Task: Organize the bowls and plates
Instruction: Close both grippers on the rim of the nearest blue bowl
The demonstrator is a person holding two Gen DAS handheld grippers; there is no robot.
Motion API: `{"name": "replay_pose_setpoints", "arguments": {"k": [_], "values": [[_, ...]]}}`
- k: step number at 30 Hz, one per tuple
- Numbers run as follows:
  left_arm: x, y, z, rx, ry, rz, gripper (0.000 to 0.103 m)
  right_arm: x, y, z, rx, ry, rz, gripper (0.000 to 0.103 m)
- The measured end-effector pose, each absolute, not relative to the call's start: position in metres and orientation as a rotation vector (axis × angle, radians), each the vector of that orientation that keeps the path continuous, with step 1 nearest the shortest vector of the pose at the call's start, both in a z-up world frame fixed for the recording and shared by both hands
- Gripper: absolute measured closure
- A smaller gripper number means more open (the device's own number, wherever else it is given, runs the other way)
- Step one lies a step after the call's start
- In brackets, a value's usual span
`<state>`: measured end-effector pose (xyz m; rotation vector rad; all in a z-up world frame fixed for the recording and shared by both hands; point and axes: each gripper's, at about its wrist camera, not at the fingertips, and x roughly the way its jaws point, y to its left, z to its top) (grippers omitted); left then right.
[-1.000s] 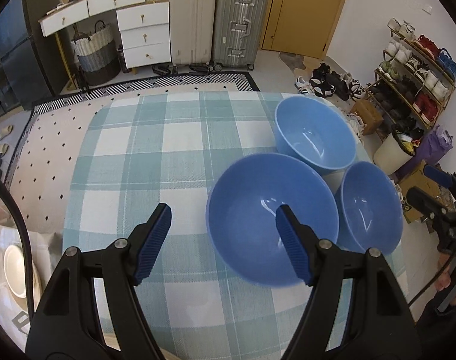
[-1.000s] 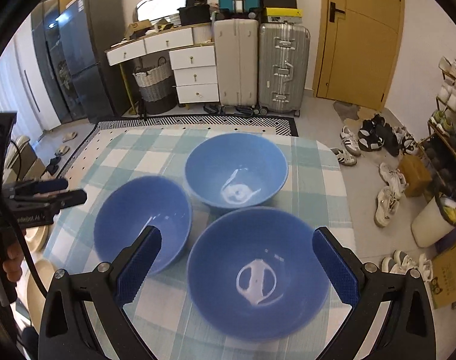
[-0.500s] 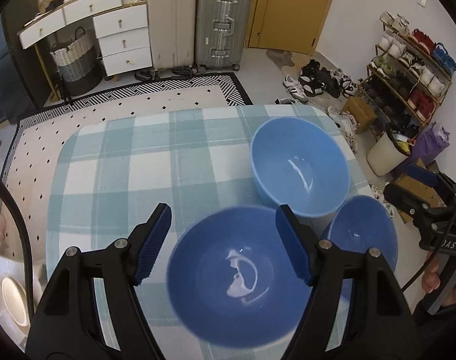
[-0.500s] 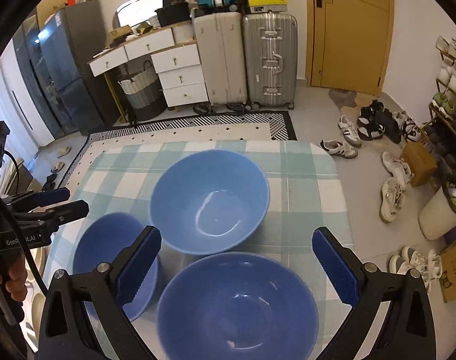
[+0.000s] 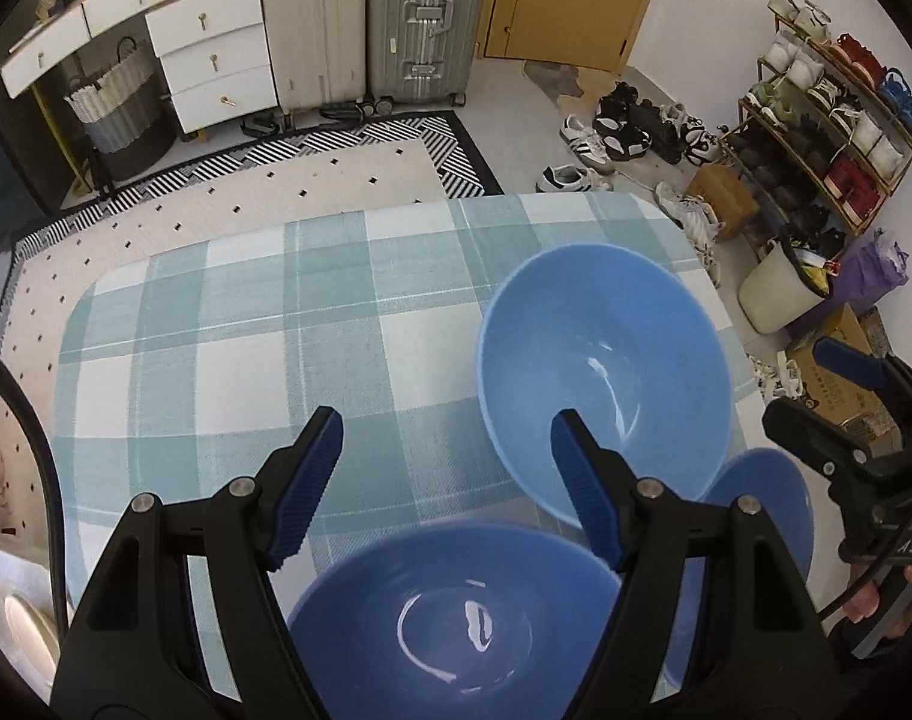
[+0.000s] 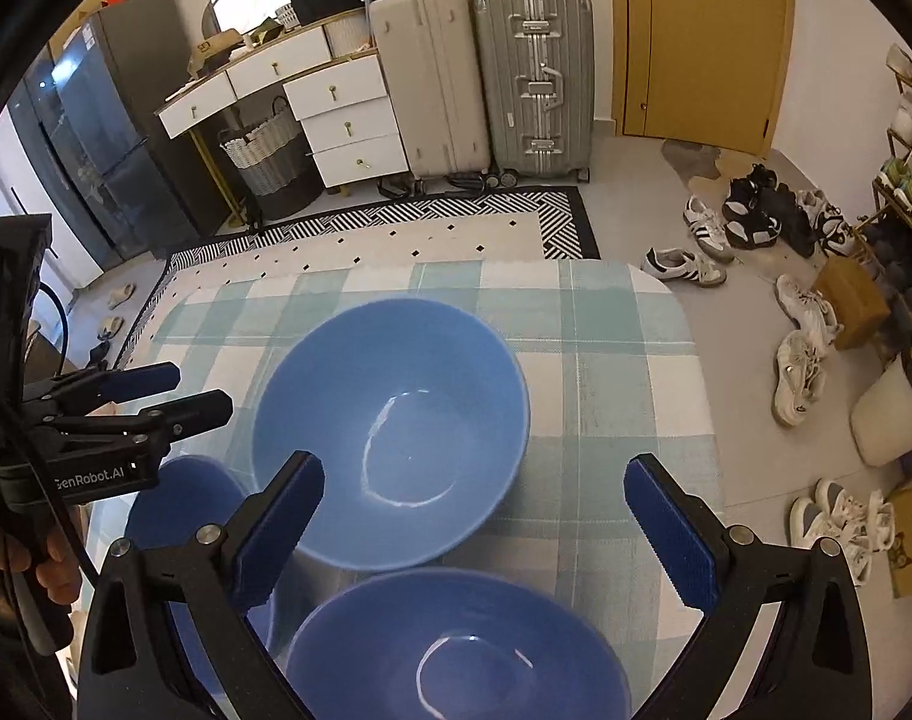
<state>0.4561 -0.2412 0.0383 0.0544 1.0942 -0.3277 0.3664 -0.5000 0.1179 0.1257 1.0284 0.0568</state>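
Bowls crowd the right and near part of the bench [image 5: 228,324], whose checked cloth lies bare to the left of and beyond the left tongs [image 5: 447,480]. The bench's far edge and rounded far corners are in view, with patterned rug [image 5: 312,180] past them. The left tongs are spread wide and grasp nothing. Directly below them sits the near bowl [image 5: 456,630], its rim running under both blue pads. Ahead and right of their right-hand pad stands the far bowl [image 5: 606,360], its outer side close to the bench's right edge. Right of that pad, lower down, the small bowl [image 5: 768,516] shows partly, tucked against the other two; whether they touch I cannot tell.

From the right wrist, the right tongs [image 6: 471,528] also stand released and wide, empty. The small bowl [image 6: 186,516] lies at their left, under the left tongs [image 6: 168,390]. The far bowl [image 6: 396,426] is ahead between the pads, the near bowl [image 6: 456,654] below. Right of the far bowl, a strip of cloth runs free up to the bench's right edge [image 6: 690,396], with floor and shoes [image 6: 804,354] beyond.
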Motion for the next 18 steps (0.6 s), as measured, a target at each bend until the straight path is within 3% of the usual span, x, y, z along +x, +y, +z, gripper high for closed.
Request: {"name": "replay_pose_setpoints", "arguments": {"k": [7,11,13,16,18], "values": [[0.476,-0.249,0.024,0.055,1.113,-0.338,0.034,0.388,-0.508,0.093,0.172,1.092,0.050,0.002],[0.483,-0.256,0.014,0.058,1.127,-0.353,0.038,0.397,-0.507,0.082,0.163,1.123,0.051,0.015],[0.486,-0.260,0.009,0.061,1.140,-0.354,0.039,0.400,-0.506,0.078,0.159,1.130,0.056,0.015],[0.490,-0.262,0.002,0.069,1.153,-0.352,0.048,0.404,-0.505,0.073,0.157,1.135,0.055,0.016],[0.492,-0.262,-0.002,0.055,1.161,-0.357,0.053,0.406,-0.506,0.072,0.161,1.137,0.057,0.021]]}}
